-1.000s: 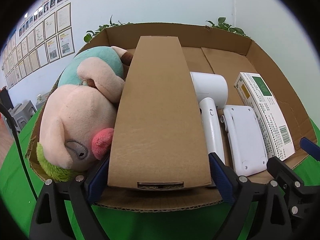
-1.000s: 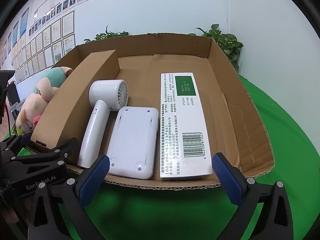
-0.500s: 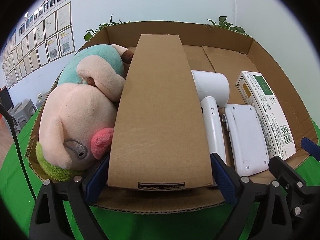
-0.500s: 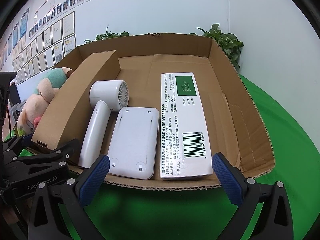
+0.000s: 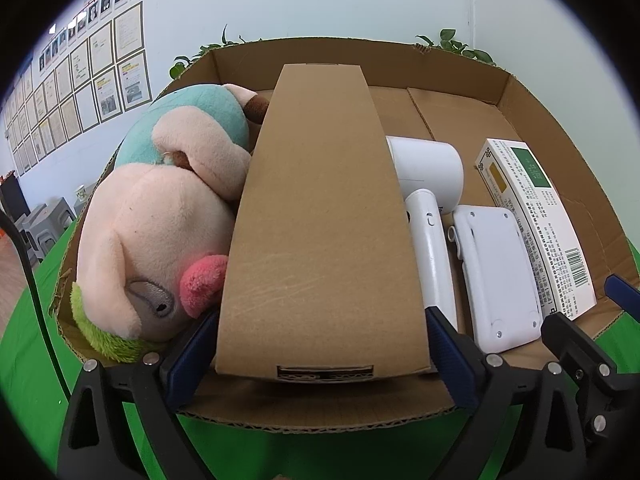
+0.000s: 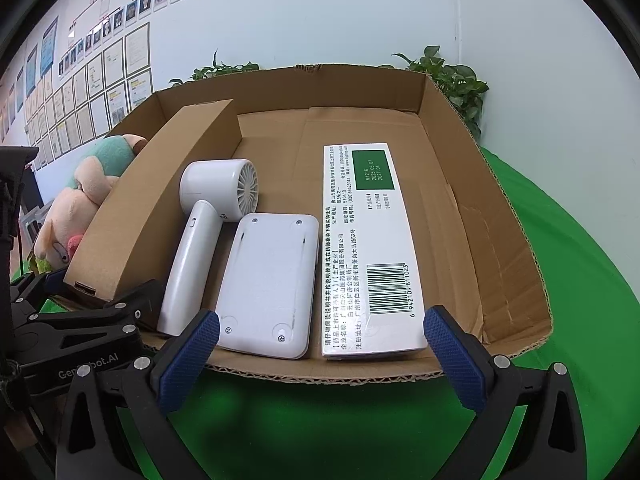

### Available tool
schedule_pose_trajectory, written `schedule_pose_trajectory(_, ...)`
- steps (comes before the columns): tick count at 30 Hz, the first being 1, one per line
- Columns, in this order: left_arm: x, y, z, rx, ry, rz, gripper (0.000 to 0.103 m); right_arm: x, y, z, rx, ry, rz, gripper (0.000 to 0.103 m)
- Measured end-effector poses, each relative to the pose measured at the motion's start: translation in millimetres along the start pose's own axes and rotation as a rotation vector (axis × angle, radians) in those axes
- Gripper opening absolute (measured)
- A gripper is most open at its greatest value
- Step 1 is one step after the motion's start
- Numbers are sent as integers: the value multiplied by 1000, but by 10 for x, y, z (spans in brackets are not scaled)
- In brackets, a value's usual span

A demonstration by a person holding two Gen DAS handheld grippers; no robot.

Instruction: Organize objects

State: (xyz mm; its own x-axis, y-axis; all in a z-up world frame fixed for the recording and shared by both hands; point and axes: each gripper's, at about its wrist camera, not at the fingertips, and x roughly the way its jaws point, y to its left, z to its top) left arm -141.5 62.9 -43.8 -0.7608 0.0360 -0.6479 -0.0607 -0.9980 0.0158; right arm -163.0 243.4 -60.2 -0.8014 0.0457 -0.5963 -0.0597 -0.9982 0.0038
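Note:
A shallow cardboard box [image 6: 500, 240] [image 5: 560, 132] lies on green cloth, split by a cardboard divider [image 5: 320, 220] [image 6: 160, 188]. Left of the divider lies a pink and teal plush toy [image 5: 160, 216] [image 6: 84, 196]. Right of it lie a white hair dryer [image 6: 204, 236] [image 5: 428, 208], a white flat device [image 6: 268, 284] [image 5: 496, 272] and a white-green medicine box [image 6: 368, 240] [image 5: 536, 216]. My left gripper [image 5: 320, 356] is open, its fingers either side of the divider's near end. My right gripper [image 6: 320, 356] is open and empty at the box's near edge.
Green cloth [image 6: 580, 280] covers the table around the box. A pale wall with framed papers [image 5: 100, 76] stands behind. Potted plants [image 6: 452, 80] sit behind the box's far right corner. My left gripper's body [image 6: 80, 320] shows at the left of the right wrist view.
Both grippers have stayed almost still; the left wrist view has shifted very slightly. Nothing was taken hold of or let go.

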Motion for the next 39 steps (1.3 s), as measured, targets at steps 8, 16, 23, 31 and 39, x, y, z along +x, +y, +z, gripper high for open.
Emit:
schedule_pose_trajectory(8, -23, 29, -13, -2, -12, 7, 97, 18, -1, 10, -4, 2, -3, 103)
schedule_pose_trajectory(16, -29, 32, -17, -2, -14, 10, 97, 30, -6, 20, -4, 1, 0, 103)
schedule_pose_trajectory(23, -29, 33, -15, -1, -14, 10, 97, 41, -7, 25, -5, 2, 0, 103)
schedule_pose_trajectory(31, -30, 32, -14, -1, -14, 10, 97, 37, 1, 22, -5, 2, -3, 103)
schedule_pose_trajectory(39, -36, 35, -11, 0, -14, 13, 97, 47, 2, 27, -6, 3, -3, 103)
